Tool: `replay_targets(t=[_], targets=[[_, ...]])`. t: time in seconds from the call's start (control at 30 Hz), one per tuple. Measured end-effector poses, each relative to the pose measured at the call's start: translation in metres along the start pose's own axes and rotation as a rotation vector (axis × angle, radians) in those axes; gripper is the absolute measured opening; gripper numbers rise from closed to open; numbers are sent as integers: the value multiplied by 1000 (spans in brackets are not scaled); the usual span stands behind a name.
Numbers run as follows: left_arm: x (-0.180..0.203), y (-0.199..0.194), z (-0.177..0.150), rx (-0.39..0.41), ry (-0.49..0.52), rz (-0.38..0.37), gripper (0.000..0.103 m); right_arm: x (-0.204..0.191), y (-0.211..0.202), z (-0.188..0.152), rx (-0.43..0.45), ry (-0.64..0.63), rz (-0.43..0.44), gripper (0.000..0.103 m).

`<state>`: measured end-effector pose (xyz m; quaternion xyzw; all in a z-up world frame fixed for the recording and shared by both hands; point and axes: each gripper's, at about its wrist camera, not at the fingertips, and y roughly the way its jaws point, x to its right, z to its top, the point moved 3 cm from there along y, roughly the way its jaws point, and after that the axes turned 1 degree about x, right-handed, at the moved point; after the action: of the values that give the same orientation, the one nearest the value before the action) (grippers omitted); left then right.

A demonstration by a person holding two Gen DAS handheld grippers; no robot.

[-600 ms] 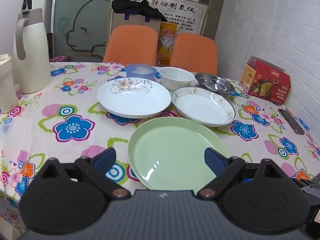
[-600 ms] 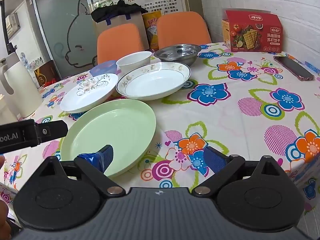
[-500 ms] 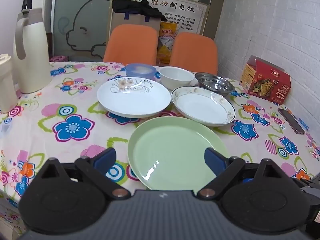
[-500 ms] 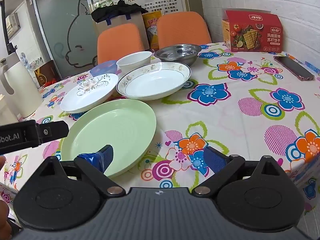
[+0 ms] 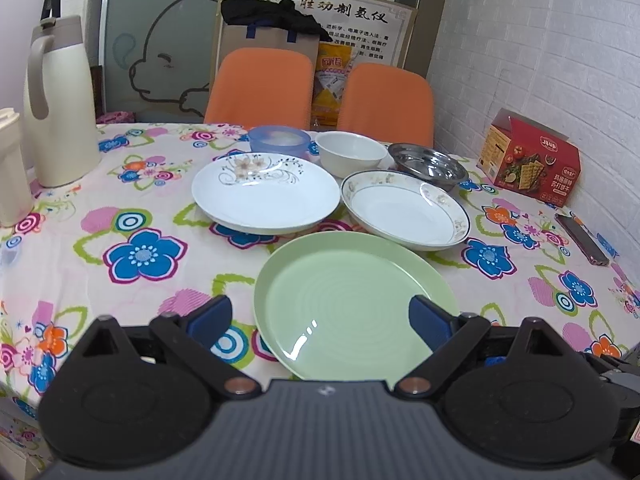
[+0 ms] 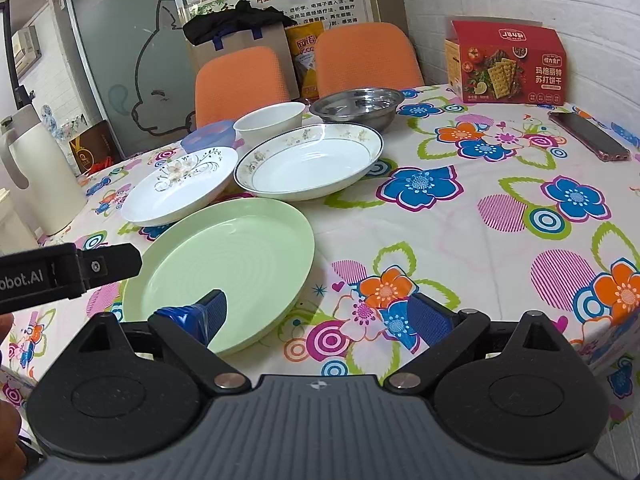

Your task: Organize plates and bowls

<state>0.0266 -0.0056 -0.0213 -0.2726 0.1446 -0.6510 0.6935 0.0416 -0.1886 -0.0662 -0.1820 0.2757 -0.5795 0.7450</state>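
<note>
A green plate point(image 5: 352, 300) point(image 6: 224, 268) lies nearest on the flowered tablecloth. Behind it sit a white plate with a flower print point(image 5: 266, 192) point(image 6: 180, 186) and a white deep plate with a patterned rim point(image 5: 404, 210) point(image 6: 310, 162). Further back stand a blue bowl point(image 5: 279, 142), a white bowl point(image 5: 350, 154) point(image 6: 270, 122) and a steel bowl point(image 5: 428, 164) point(image 6: 356, 106). My left gripper point(image 5: 320, 322) hovers open over the green plate's near edge. My right gripper point(image 6: 320, 318) is open at the green plate's right edge, holding nothing.
A cream thermos jug point(image 5: 60, 100) stands at the left, a red cracker box point(image 5: 528, 158) and a phone point(image 5: 582, 238) at the right. Two orange chairs point(image 5: 260, 84) stand behind the table. The left gripper's body point(image 6: 60, 274) shows at the right view's left edge.
</note>
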Motion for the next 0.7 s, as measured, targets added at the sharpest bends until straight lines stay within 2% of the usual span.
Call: replay_targets(t=[0.7], targets=[[0, 0, 2, 2, 7, -3, 91, -4, 4, 1, -8, 7, 21, 85]])
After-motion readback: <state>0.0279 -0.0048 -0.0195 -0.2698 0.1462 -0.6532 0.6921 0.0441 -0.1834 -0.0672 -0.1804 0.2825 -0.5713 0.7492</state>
